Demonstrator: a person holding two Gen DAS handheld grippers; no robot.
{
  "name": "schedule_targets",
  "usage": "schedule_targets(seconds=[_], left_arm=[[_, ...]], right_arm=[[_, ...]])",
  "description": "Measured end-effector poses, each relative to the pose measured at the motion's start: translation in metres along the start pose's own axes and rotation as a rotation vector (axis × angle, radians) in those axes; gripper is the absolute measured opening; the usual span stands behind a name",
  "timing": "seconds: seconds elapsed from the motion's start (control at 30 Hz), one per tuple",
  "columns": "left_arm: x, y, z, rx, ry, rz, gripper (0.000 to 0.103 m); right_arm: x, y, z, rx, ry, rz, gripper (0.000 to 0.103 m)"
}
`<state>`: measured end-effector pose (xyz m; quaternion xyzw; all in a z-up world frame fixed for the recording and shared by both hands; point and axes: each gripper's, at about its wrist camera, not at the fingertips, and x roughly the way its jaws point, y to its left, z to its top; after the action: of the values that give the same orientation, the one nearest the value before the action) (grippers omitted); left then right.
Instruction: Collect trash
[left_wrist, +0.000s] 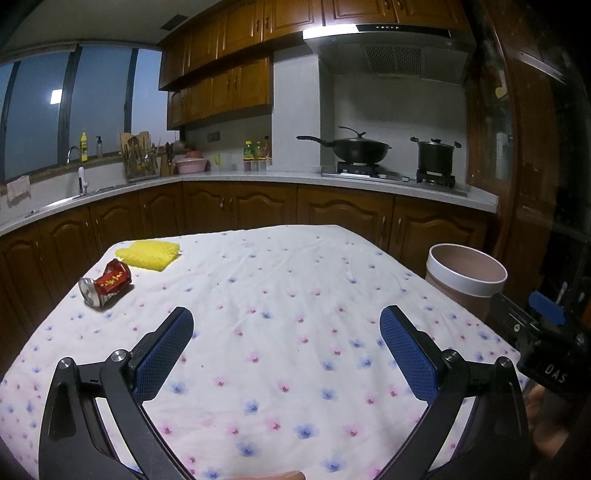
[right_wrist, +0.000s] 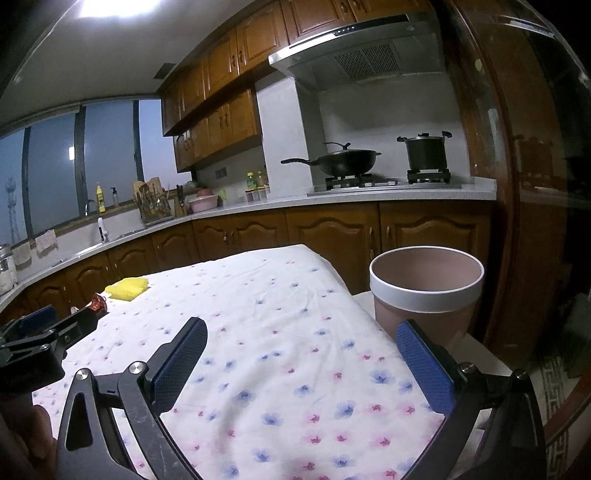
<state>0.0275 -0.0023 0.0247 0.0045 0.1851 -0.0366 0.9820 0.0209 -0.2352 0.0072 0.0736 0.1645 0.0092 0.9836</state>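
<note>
I see a squashed red can (left_wrist: 106, 281) lying on its side on the flowery tablecloth (left_wrist: 280, 332), with its silver end turned toward me. It sits ahead of my left gripper (left_wrist: 286, 323) and off to the left of its jaws, well apart from them. Just past the can lies a yellow sponge (left_wrist: 149, 253), close beside it; I cannot tell if the two touch. My left gripper's jaws are spread wide and hold nothing, with only cloth between the blue pads (left_wrist: 164, 354). My right gripper (right_wrist: 302, 334) is wide apart too and grips nothing. A pink bin (right_wrist: 424, 295) with a white rim stands just ahead of its right jaw, off the edge of the table. Far ahead of both grippers, on the stove, I see a black wok (left_wrist: 354, 147) and a black pot (left_wrist: 436, 155).
</note>
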Motion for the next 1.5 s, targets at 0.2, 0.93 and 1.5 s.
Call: schedule_targets(seconds=[0.2,0.93,1.5], left_arm=[[0.000,-0.001,0.001,0.007,0.006,-0.001,0.103],[0.005,0.001,-0.001,-0.001,0.017,0.002,0.103],[0.006,-0.002,-0.003,0.004,0.019,-0.011,0.103]], right_arm=[[0.000,0.000,0.000,0.003,-0.001,0.002,0.103],[-0.002,0.009,0.001,0.009,-0.001,0.014,0.103],[-0.001,0.011,0.001,0.012,-0.001,0.013,0.103]])
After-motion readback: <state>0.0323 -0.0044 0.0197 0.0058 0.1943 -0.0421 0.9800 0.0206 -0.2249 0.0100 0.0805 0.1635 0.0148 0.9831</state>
